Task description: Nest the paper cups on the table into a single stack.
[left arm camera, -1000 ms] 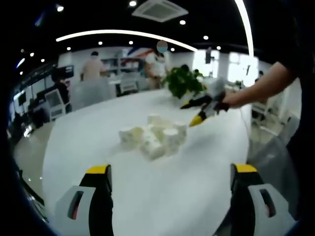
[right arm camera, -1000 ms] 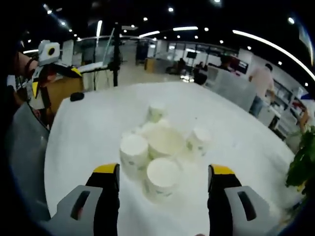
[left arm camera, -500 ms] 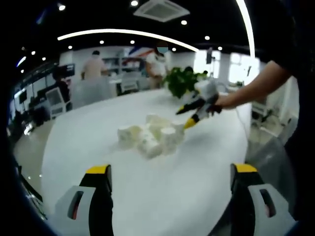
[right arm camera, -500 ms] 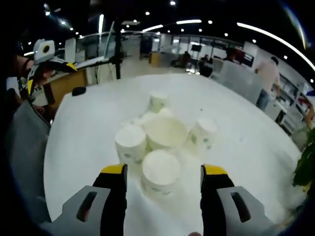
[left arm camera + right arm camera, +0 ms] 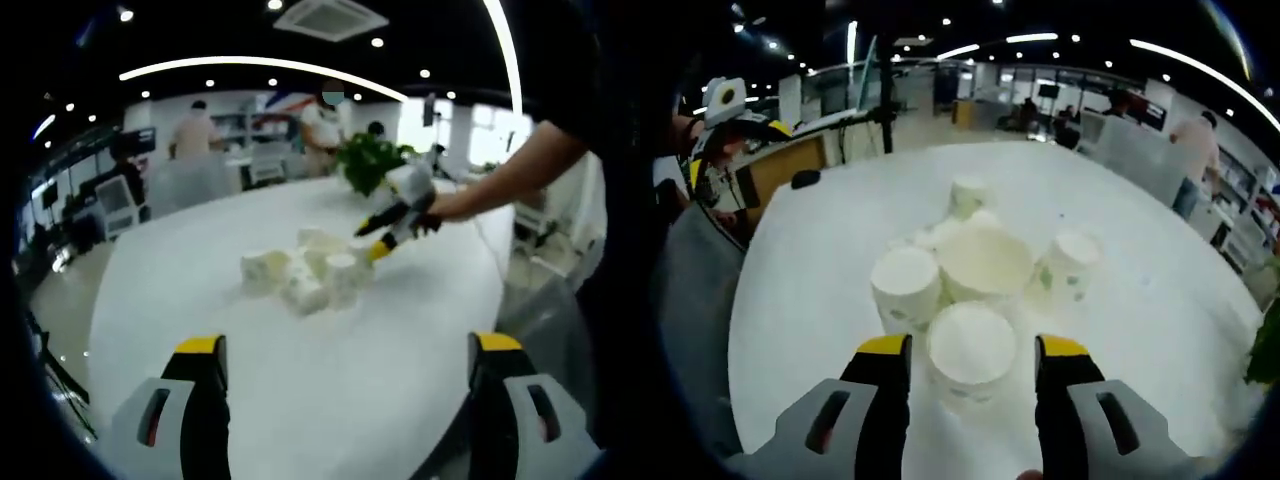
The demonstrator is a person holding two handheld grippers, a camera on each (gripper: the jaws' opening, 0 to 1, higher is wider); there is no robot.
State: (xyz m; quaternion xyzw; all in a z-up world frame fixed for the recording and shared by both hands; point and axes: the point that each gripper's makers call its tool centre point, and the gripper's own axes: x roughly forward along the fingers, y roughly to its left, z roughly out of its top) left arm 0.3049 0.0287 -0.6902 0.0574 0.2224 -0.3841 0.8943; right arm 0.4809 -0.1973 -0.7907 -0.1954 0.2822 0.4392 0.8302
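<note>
Several paper cups (image 5: 975, 270) clustering on table (image 5: 820, 270) | right gripper (image 5: 971, 352) jaws apart, straddling nearest cup (image 5: 971, 350) | left gripper (image 5: 348, 352) jaws apart, hovering

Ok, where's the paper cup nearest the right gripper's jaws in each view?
Left gripper view: the nearest cup sits at the cluster's right edge, just under the right gripper.
Right gripper view: bottom centre, between the yellow jaw tips.
Shared landmark: the white table.

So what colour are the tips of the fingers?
Yellow. The right gripper shows it best in the right gripper view, its fingers around a white cup.
</note>
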